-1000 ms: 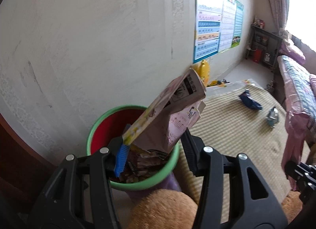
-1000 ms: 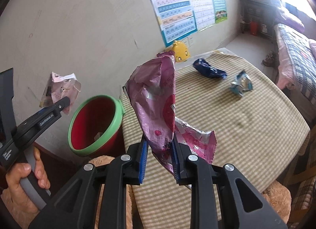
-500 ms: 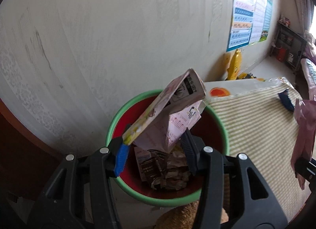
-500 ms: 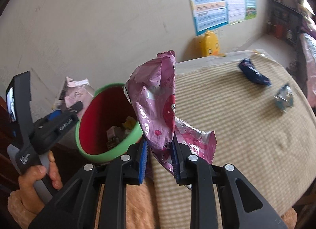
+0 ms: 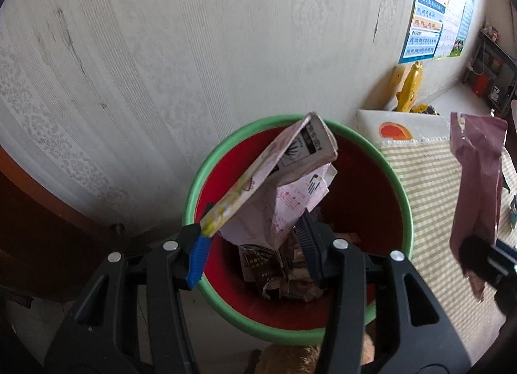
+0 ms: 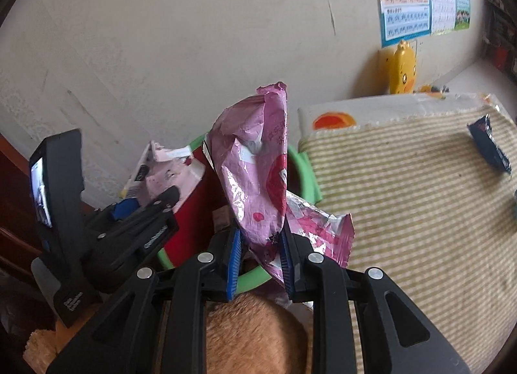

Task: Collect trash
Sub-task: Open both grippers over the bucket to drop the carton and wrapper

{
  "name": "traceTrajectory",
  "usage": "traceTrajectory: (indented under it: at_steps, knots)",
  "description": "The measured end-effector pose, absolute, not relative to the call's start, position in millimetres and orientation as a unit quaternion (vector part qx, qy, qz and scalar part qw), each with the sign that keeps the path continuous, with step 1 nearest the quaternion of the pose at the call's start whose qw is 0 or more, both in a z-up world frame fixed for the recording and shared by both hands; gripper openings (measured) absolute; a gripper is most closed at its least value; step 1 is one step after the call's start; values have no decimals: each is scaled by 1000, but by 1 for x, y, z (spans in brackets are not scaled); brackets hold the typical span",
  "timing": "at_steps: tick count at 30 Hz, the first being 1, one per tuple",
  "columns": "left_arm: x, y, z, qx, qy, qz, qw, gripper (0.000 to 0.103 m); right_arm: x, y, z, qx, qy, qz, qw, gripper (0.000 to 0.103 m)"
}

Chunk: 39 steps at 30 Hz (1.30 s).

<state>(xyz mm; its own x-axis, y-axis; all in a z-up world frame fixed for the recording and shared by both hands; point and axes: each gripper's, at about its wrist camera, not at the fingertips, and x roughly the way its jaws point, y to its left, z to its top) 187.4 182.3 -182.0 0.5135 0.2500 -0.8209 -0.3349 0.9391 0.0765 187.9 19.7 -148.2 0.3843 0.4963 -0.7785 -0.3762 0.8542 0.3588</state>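
Holding a flattened pink carton (image 5: 284,180) by its lower end, the left gripper (image 5: 253,238) has its jaws clenched on it directly above the red bin with a green rim (image 5: 407,212), which stands against the wall beside the table with the striped cloth (image 6: 404,212). The carton looks light and half stiff: it keeps its folded shape and stands up from the pads, so I judge it will fall straight down when let go. The right gripper (image 6: 260,251) is clamped on a pink foil bag (image 6: 255,164) near its bottom edge, over the near rim of the bin. This bag seems very light, thin and slippery; it crumples, one flap hangs to the side, and it may drift or catch on the rim. A grip on a folded, doubled part is safer than on a single layer. A dark blue wrapper (image 6: 489,144) lies on the cloth, well apart, not yet collected; it looks equally thin and should be pinched at a raised crease.
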Motion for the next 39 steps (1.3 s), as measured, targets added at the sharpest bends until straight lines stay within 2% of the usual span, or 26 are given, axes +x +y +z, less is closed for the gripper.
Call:
traceTrajectory:
  at_steps: [4, 8, 13, 25, 27, 28, 29, 33, 34, 36, 37, 39]
  knots:
    - [181, 181, -185, -52, 462, 160, 871, 47, 190, 22, -150, 50, 481, 262, 835, 21]
    - [170, 180, -182, -39, 452, 161, 876, 47, 187, 16, -148, 92, 465, 270, 838, 21]
    - [154, 183, -174, -43, 439, 179, 880, 47, 169, 14, -137, 68, 448, 280, 846, 21]
    - [160, 184, -165, -40, 437, 174, 882, 47, 178, 18, -132, 72, 450, 280, 845, 21]
    - [163, 187, -165, -44, 439, 174, 880, 49, 183, 23, -133, 71, 451, 281, 844, 21]
    - [163, 188, -165, -45, 442, 173, 879, 54, 186, 26, -134, 69, 453, 282, 843, 21]
    - [163, 189, -167, -46, 444, 172, 878, 64, 189, 29, -135, 69, 454, 282, 842, 21]
    - [162, 192, -168, -42, 444, 173, 878, 78, 198, 40, -140, 64, 461, 285, 838, 21]
    - [161, 192, -169, -39, 445, 176, 877, 84, 200, 43, -142, 63, 461, 288, 837, 22]
    - [158, 193, -170, -41, 445, 177, 877, 84, 202, 48, -144, 59, 459, 288, 839, 35]
    - [156, 194, -170, -44, 446, 176, 877, 85, 204, 49, -144, 58, 454, 286, 842, 51]
    - [152, 196, -170, -55, 446, 176, 876, 85, 206, 51, -145, 54, 454, 283, 843, 53]
